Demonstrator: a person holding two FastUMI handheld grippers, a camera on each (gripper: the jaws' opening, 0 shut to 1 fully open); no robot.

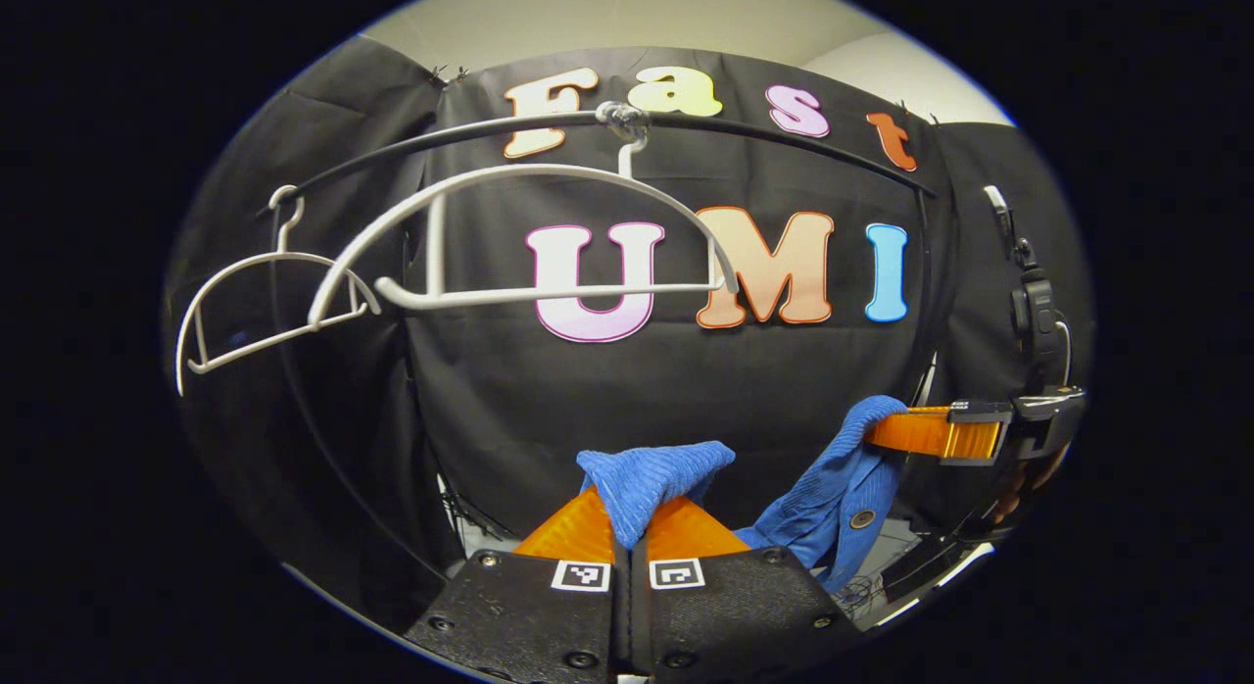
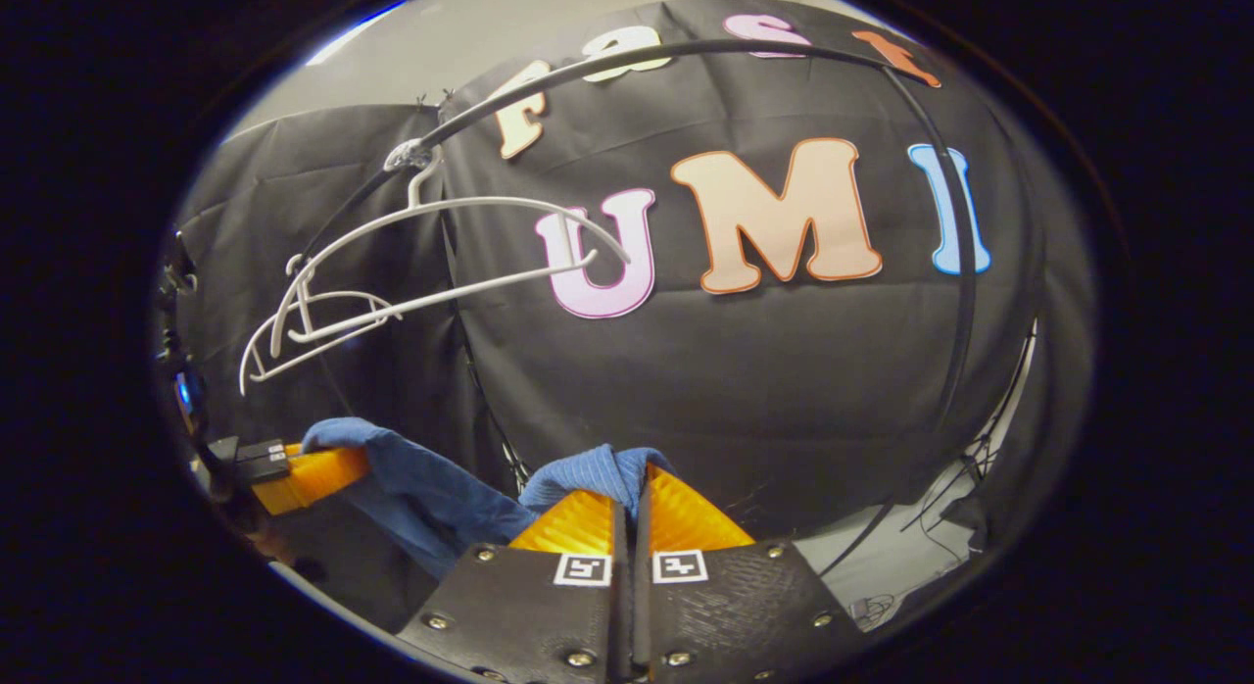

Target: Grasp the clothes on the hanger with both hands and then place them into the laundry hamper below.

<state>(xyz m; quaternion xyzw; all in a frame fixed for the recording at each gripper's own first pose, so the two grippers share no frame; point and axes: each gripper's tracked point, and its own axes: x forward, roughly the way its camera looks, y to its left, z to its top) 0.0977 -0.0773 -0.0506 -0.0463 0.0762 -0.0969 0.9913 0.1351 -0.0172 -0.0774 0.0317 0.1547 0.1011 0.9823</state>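
Blue ribbed-knit garment [image 1: 654, 476], buttoned, hangs off the hangers, slung between both grippers below the rail. Left gripper [image 1: 630, 513] is closed tight, both fingers pinching a bunched fold. Right gripper [image 2: 632, 493] likewise clamps another fold. Two bare white wire hangers [image 1: 509, 243] hang from the curved black rail [image 1: 784, 135].

The blue ribbed garment [image 1: 654, 476] is off the hangers, bunched at two ends and sagging between them, a dark button showing on one fold. The two white hangers [image 1: 549, 238] hang bare on the black rail above it.
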